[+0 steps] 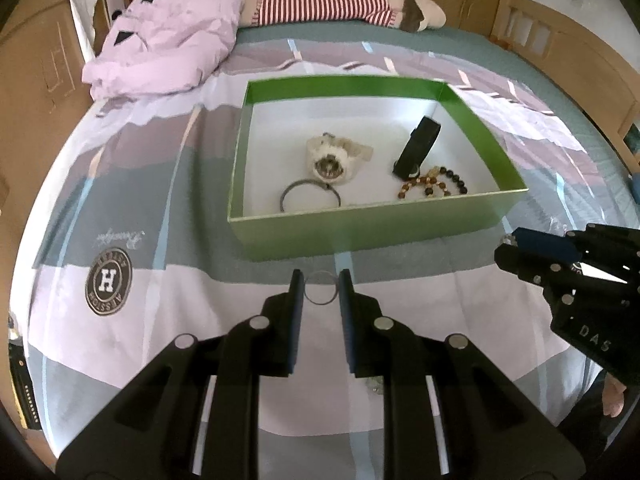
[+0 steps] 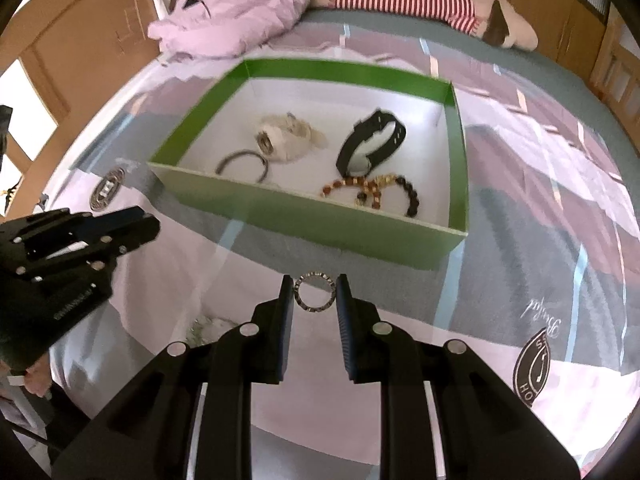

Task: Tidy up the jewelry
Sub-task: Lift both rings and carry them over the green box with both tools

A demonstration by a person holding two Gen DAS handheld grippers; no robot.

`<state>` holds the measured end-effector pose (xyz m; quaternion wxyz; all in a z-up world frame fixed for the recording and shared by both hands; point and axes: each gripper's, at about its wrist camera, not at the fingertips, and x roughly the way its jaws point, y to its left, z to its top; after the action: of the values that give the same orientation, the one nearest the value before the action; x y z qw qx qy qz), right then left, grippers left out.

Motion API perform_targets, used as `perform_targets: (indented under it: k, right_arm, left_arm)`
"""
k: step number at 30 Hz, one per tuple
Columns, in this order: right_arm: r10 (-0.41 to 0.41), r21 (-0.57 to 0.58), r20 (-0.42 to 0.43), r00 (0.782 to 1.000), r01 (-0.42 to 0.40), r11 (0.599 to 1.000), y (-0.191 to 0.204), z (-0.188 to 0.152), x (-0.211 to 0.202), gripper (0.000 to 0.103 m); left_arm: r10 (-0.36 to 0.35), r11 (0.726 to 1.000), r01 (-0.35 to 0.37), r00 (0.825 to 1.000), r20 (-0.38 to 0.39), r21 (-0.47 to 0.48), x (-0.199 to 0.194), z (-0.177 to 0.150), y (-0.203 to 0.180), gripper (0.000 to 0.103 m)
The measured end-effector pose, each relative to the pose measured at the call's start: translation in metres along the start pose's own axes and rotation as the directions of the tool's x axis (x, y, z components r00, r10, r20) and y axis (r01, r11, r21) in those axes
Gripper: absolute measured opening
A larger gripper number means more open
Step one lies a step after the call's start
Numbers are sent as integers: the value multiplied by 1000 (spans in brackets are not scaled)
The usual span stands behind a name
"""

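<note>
A green box (image 1: 360,236) with a white floor sits on the bed; it also shows in the right wrist view (image 2: 312,220). In it lie a white watch (image 1: 334,156), a black watch (image 1: 416,146), a dark bangle (image 1: 310,196) and a bead bracelet (image 1: 434,184). My left gripper (image 1: 321,288) is shut on a thin ring bracelet (image 1: 320,300), held just before the box's near wall. My right gripper (image 2: 313,292) is shut on a studded ring bracelet (image 2: 314,278), also just short of the box. Each gripper shows in the other's view, the right one (image 1: 516,248) and the left one (image 2: 132,224).
A pink quilt (image 1: 160,40) and a striped plush toy (image 1: 340,4) lie at the bed's far end. Wooden bed rails (image 1: 560,44) and cabinets surround the bed. A small shiny item (image 2: 208,326) lies on the sheet left of my right gripper.
</note>
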<state>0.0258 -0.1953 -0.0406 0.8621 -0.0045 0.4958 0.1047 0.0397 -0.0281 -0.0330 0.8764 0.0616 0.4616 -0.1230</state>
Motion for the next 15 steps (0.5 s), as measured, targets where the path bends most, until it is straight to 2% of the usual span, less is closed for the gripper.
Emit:
perform_targets:
  k: [7, 15]
  right_arm:
    - [12, 15, 113, 993, -14, 1000, -2, 7, -21, 21]
    - [46, 4, 237, 970, -49, 999, 3, 8, -40, 21]
  left_arm:
    - [-9, 1000, 8, 993, 121, 4, -25, 8, -2, 17]
    - [22, 999, -27, 975, 222, 19, -43, 10, -6, 17]
